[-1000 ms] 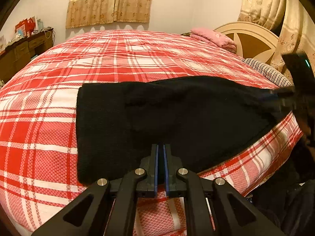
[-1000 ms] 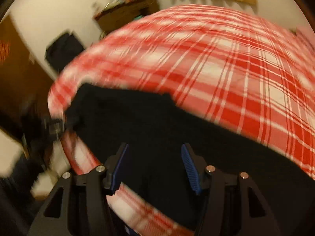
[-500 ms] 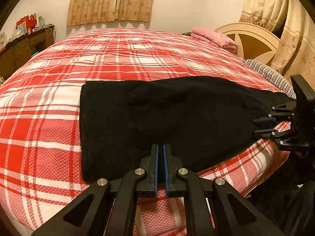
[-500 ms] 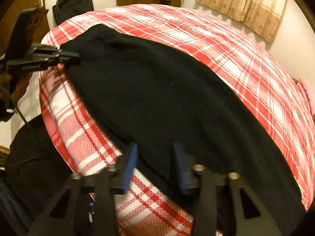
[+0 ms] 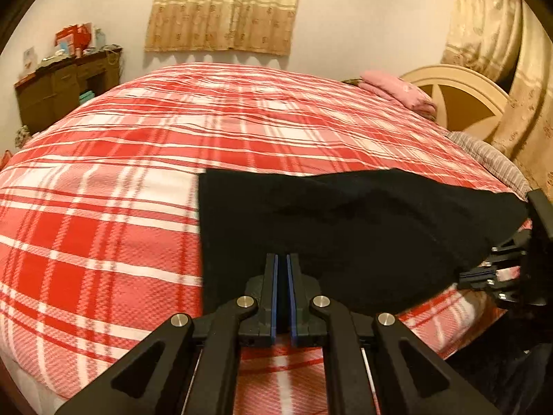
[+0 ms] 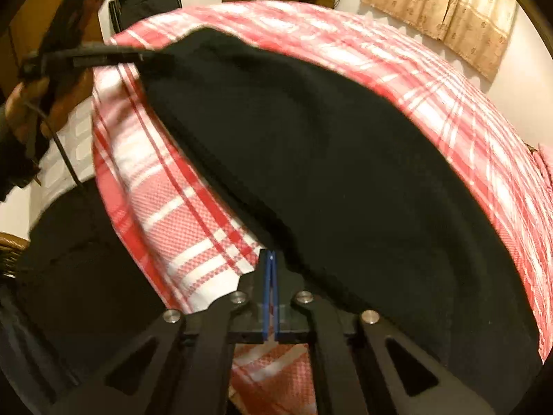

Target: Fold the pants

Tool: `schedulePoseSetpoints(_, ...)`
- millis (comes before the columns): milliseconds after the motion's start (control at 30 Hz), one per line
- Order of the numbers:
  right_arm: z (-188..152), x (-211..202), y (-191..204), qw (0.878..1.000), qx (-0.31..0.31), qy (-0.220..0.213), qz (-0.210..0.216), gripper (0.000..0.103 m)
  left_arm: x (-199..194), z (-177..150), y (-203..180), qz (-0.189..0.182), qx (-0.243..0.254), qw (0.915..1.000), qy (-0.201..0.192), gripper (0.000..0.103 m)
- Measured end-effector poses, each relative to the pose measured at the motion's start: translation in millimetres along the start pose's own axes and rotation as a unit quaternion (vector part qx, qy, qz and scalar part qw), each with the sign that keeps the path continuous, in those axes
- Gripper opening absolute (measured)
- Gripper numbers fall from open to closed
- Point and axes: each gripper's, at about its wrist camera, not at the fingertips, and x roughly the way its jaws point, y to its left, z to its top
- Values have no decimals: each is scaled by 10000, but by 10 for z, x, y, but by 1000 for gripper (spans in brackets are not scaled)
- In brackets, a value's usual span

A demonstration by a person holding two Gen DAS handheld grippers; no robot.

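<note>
Pants [image 5: 345, 228], black and folded into a long flat band, are spread on the bed [image 5: 138, 159] along its near edge, over the red-and-white plaid cover. One short end is cut straight across the plaid; the other end reaches the bed's corner beside the headboard [image 5: 459, 100].

The left gripper [image 5: 282, 269] is seen at the pants' near long edge, close to the straight end, its jaws clenched with dark cloth between the blue pads. In the right wrist view that corner of the pants is slightly raised off the bed, and a hand [image 6: 24, 103] is seen on the gripper's handle.

The right gripper [image 6: 269, 259] is placed at the pants' near edge by the far end. Its jaws have just been closing and are now pressed together; the edge of the black cloth is pinched at their tips.

Beyond the pants, a pink bundle [image 5: 397, 93] is laid by the headboard. A dresser [image 5: 65, 90] is set against the wall past the bed, and curtains [image 5: 224, 7] are hung behind it.
</note>
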Motion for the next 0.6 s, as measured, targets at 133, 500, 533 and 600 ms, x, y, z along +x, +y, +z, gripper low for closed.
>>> schedulePoseSetpoints(133,21,-154,-42,9988,203,-241,378,52,-26,42,103,137,-141,9998,-106,5)
schedulePoseSetpoints(500,110,-287,-416,9907,1078,-833,37,62,-17,74,167,297,-252,9992,-127,5)
schedulePoseSetpoints(533,99,-214,-447,9908,1178,-671,54,62,-15,66,184,302,-280,9991,-111,5)
schedulePoseSetpoints(600,62,-46,-427,9932,1128,-274,21,63,-3,55,210,320,-324,9989,-80,5)
